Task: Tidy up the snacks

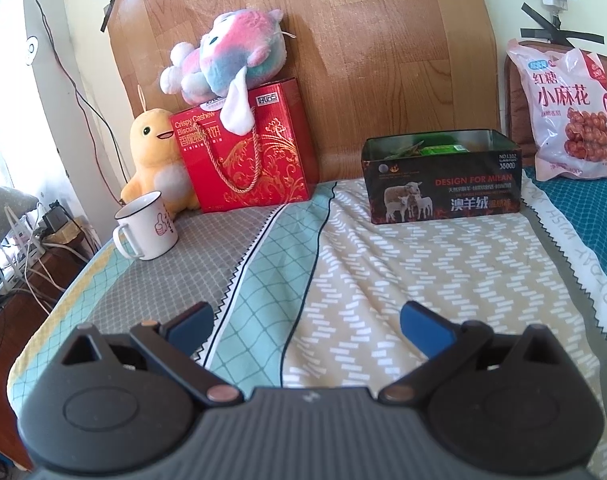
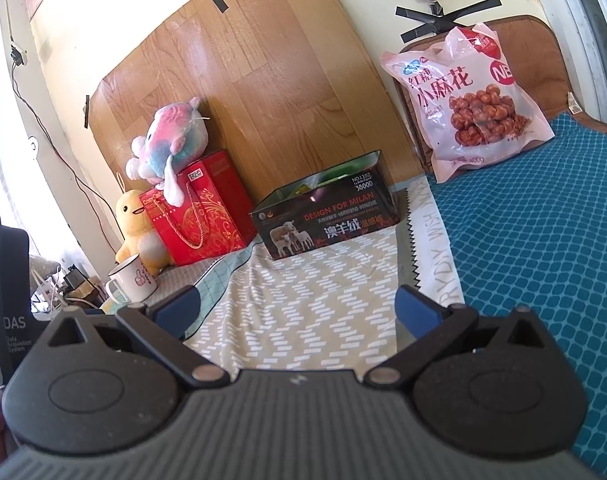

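A black open box (image 1: 443, 182) printed "DESIGN FOR MILAN" stands on the bed by the wooden headboard, with green snack packets (image 1: 443, 149) inside. It also shows in the right wrist view (image 2: 327, 212). A big pink snack bag (image 1: 569, 116) leans against a brown cushion at the far right, also seen in the right wrist view (image 2: 469, 100). My left gripper (image 1: 305, 322) is open and empty, low over the bedsheet well short of the box. My right gripper (image 2: 297, 306) is open and empty too.
A red gift bag (image 1: 249, 148) stands at the back left with a pastel plush (image 1: 227, 58) on top and a yellow duck plush (image 1: 155, 160) beside it. A white mug (image 1: 147, 226) sits near the bed's left edge. Cables and devices (image 1: 27, 240) lie beyond that edge.
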`<state>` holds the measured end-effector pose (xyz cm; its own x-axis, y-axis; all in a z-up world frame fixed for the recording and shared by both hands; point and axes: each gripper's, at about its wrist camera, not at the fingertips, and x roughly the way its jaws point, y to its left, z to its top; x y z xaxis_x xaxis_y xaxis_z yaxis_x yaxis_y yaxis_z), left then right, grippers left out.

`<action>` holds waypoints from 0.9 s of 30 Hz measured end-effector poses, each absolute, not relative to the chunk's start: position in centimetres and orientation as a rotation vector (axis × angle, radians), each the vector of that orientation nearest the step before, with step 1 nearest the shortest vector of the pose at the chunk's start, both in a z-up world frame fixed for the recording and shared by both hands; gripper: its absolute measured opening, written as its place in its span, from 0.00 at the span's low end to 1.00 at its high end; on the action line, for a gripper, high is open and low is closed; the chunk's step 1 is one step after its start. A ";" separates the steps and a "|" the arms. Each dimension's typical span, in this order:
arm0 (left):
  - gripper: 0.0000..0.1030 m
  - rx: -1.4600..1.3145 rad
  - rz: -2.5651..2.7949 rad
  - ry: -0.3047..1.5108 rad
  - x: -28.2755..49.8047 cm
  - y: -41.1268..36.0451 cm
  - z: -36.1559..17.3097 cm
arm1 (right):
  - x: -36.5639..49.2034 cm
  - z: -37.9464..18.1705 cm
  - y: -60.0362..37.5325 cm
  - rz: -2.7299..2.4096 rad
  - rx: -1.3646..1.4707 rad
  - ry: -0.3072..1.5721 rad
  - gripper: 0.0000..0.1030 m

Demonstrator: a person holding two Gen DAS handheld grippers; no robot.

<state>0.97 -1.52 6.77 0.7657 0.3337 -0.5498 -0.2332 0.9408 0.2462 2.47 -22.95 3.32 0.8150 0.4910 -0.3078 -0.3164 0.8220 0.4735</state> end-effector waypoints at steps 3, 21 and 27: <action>1.00 0.168 0.297 0.637 1.0 -1.6 6.7 | 2.5 3.3 -23.0 0.443 0.422 0.437 1.00; 1.00 0.183 0.285 0.642 1.1 -1.9 6.6 | 2.5 3.3 -23.2 0.440 0.429 0.439 1.00; 1.00 0.185 0.285 0.642 1.2 -2.0 6.5 | 2.6 3.2 -23.2 0.439 0.430 0.440 1.00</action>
